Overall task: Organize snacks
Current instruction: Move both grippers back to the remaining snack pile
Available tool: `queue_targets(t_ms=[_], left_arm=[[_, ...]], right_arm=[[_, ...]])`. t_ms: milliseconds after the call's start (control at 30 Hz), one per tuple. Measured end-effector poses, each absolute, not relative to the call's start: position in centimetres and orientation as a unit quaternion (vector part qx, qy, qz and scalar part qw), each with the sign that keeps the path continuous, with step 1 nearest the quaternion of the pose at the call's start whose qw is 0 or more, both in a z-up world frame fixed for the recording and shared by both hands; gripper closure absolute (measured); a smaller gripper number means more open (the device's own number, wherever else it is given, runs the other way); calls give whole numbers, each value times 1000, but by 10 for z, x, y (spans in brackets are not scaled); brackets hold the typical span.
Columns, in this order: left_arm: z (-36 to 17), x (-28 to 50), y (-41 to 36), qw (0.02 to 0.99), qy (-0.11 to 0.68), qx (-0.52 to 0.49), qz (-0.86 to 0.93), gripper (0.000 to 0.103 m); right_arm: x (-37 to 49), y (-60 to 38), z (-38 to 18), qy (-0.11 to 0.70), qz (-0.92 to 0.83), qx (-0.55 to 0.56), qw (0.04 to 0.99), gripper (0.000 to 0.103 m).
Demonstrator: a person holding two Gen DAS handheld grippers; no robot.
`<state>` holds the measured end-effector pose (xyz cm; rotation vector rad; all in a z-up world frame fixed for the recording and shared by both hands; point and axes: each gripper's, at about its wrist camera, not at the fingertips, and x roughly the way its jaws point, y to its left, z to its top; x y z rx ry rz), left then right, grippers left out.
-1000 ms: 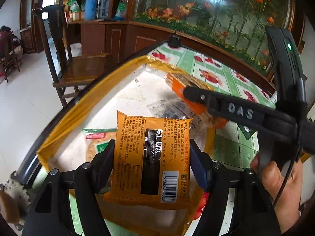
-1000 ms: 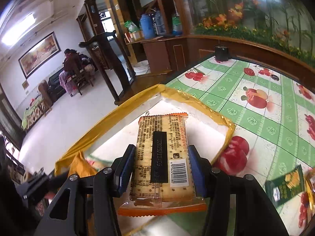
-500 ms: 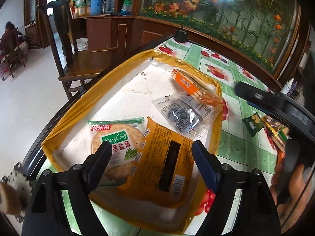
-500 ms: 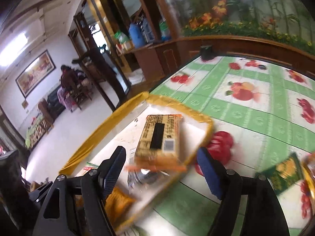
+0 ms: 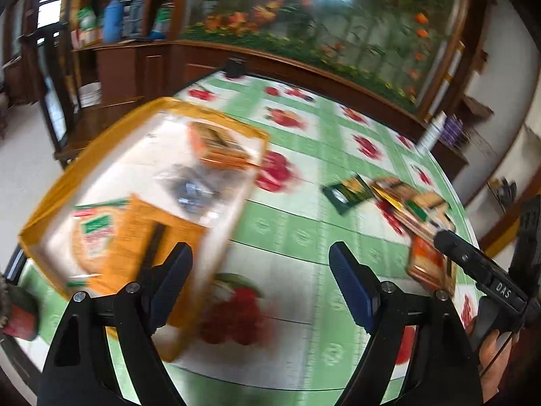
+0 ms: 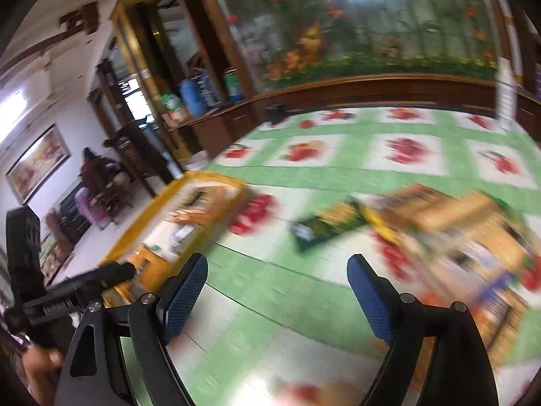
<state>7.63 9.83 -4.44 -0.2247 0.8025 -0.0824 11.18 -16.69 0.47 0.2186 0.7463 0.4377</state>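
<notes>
Over the green fruit-print table point(image 5: 290, 237), both tongs hang wide open and empty: left tongs point(image 5: 260, 272), right tongs point(image 6: 277, 286), whose jaws just spread. Snacks sit in the yellow-rimmed tray point(image 5: 101, 149); loose packets point(image 6: 449, 233) lie well apart.

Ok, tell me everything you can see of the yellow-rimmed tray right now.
The tray is shallow and rectangular, with a yellow-orange rim and a white floor. It sits flat at the table's edge on the green fruit-print cloth. Inside lie several snack packs: a round cracker pack, an orange pack overlapping it, a clear wrapper and an orange-ended biscuit pack. The picture is blurred, so finer detail is lost.
</notes>
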Motion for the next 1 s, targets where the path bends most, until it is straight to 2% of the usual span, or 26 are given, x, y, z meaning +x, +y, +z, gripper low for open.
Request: queue_targets(t_ms=[167,400,667,1000], left_arm=[[-54,89,55,905,412,-80,-73,20],[-59,109,16,901,423,-11,-95,20],[-64,127,-8,889,439,-4,-129,20],[-73,127,-92,854,456,38,-247,20]], right_arm=[[86,-235,-13,381,147,125,904,14],[69,-282,-26,387,109,134,906,14],[66,-302,-33,395,78,113,908,14],[81,-303,-37,414,65,101,902,14]])
